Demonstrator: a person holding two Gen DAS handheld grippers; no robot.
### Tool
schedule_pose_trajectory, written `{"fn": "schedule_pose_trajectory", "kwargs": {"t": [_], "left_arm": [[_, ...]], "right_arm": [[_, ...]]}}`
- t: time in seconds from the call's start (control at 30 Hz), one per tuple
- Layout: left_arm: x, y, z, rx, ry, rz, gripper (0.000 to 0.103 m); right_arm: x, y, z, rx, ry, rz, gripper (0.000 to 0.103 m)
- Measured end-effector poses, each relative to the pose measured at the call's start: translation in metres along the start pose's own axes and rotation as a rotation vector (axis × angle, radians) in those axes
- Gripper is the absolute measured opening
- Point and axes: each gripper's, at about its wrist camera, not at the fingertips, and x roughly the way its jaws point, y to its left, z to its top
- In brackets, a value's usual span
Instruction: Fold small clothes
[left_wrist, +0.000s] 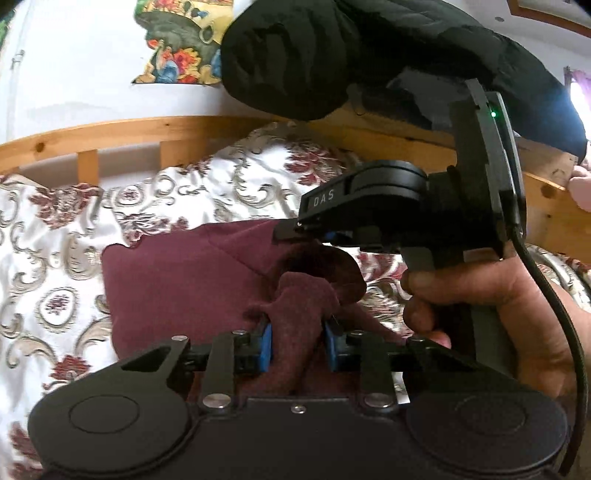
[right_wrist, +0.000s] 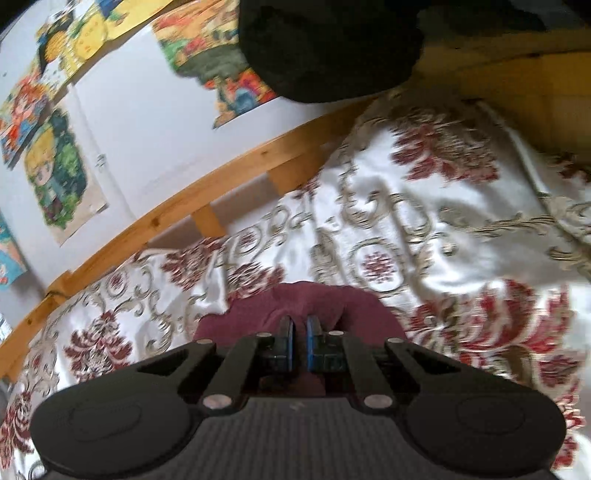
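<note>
Maroon knitted cloth (left_wrist: 177, 280), a small soft garment, is spread on a white bedspread (left_wrist: 48, 266) patterned with red flowers and grey scrolls, near the pine bed rail (left_wrist: 110, 134). A bunched fold is clamped between the blue pads of the left gripper (left_wrist: 298, 341), partly closed. The right gripper (right_wrist: 300, 334), nearly together, is pinched on another edge of the cloth.
</note>
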Motion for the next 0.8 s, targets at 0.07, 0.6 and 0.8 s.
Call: {"fn": "schedule_pose_trajectory", "kwargs": {"t": [0.07,0.6,0.8], "left_arm": [[0.002,-0.004,0.001,-0.003,-0.002,-0.019,0.029],[0.013,-0.007,-0.004,-0.032,0.05,-0.086,0.031],[0.011,-0.007,-0.007,-0.03,0.057,-0.099,0.032]], "right_arm": [[-0.006,-0.008,0.002,0.025,-0.009,-0.024,0.008],[-0.01,-0.025,-0.003,0.061,0.035,-0.156,0.008],[-0.009,-0.035,-0.005,0.13,0.061,-0.152,0.008]]}}
